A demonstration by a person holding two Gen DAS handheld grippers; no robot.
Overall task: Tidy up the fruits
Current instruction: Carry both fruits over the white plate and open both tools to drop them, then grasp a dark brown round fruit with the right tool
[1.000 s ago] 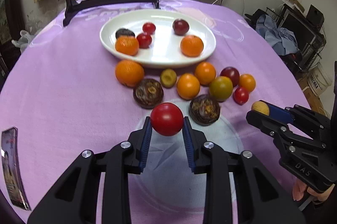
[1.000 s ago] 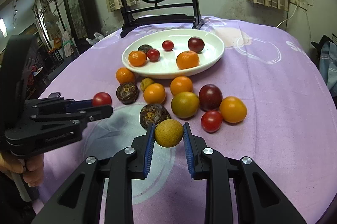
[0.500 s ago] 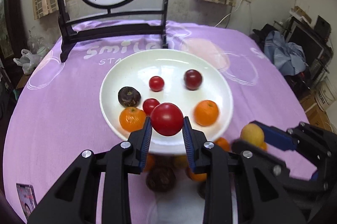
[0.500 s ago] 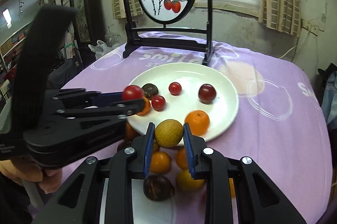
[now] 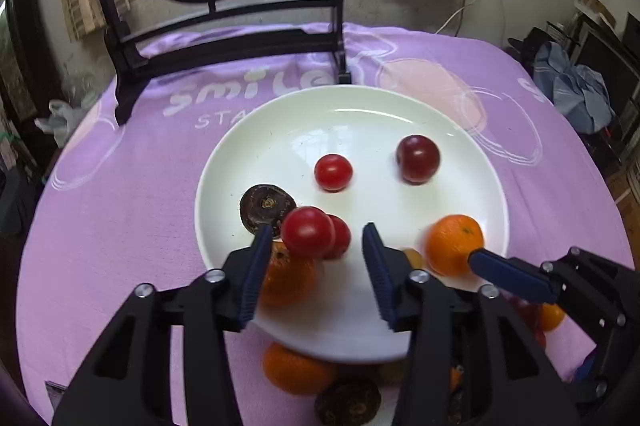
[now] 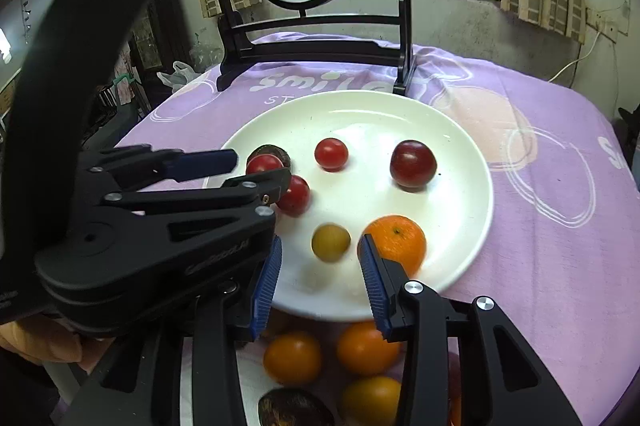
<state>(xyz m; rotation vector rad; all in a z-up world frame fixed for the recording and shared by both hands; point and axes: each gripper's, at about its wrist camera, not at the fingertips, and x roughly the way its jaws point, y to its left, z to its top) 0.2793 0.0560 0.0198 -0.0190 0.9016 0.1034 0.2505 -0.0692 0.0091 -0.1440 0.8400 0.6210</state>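
Observation:
A white plate (image 5: 280, 129) (image 6: 460, 209) sits on the purple cloth. Both grippers hover over its near side with jaws apart. My left gripper (image 5: 314, 268) is open; the red tomato (image 5: 307, 232) it held is loose between its fingers, against the left pad, above the plate. My right gripper (image 6: 320, 272) is open; the yellow fruit (image 6: 331, 242) is free between its fingers, blurred, over the plate. The plate also holds an orange (image 5: 454, 244) (image 6: 396, 240), a dark red plum (image 5: 418, 158) (image 6: 413, 165), small tomatoes (image 5: 333, 172) (image 6: 331, 153) and a dark brown fruit (image 5: 264, 203).
Several oranges and dark fruits (image 6: 366, 348) (image 5: 298, 368) lie on the cloth just in front of the plate. A black-framed round screen on a stand (image 5: 224, 37) (image 6: 312, 25) stands behind the plate. The left gripper's body (image 6: 140, 226) fills the left of the right wrist view.
Both grippers have moved forward over the plate and opened. The red tomato and the yellow fruit have been let go and are dropping toward the plate.

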